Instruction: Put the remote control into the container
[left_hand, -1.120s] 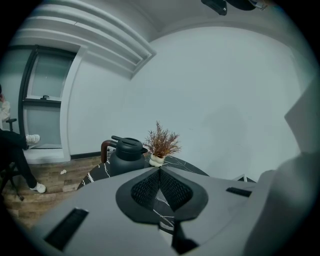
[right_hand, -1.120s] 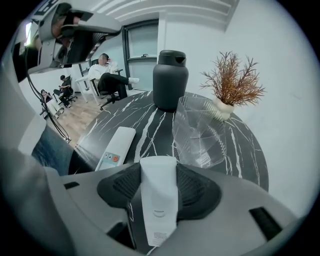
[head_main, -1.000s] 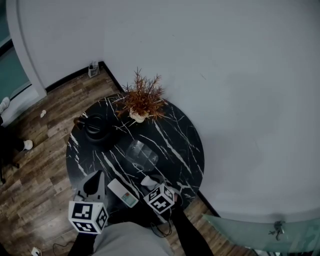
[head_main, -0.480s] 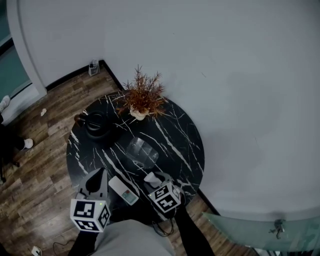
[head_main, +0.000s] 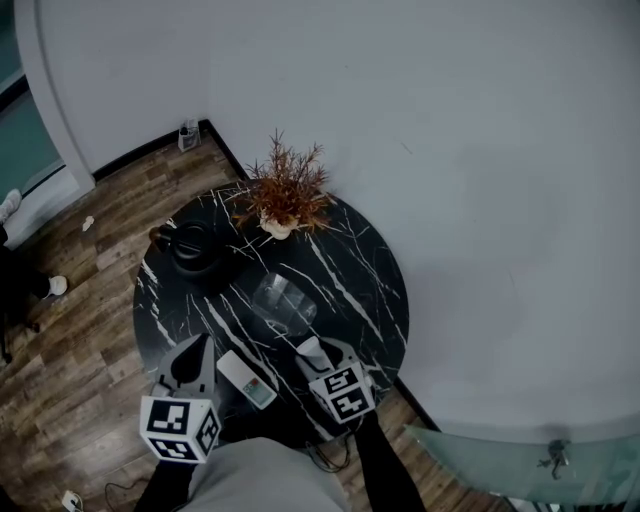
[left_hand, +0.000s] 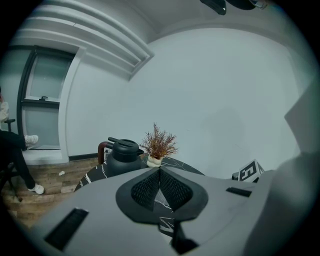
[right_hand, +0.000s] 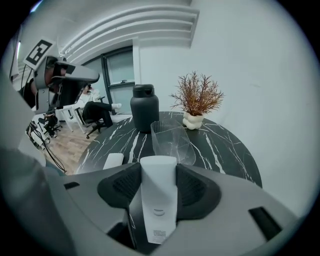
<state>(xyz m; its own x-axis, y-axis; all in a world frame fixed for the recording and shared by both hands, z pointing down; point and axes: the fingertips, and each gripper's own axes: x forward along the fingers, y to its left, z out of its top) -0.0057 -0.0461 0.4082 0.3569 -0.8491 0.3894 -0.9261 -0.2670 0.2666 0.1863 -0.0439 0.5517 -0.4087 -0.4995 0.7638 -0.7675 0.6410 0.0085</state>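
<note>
Right gripper (right_hand: 159, 169): pinching the remote control (right_hand: 158, 200), whose long axis runs along the jaws.
Container (right_hand: 171, 141): near, straight ahead of the remote's tip.
Left gripper (left_hand: 160, 172): pressed together, empty, farther from the container.

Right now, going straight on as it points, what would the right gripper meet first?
Likely the clear container, dead ahead of the right gripper and the white remote control it grips; depth unclear.
</note>
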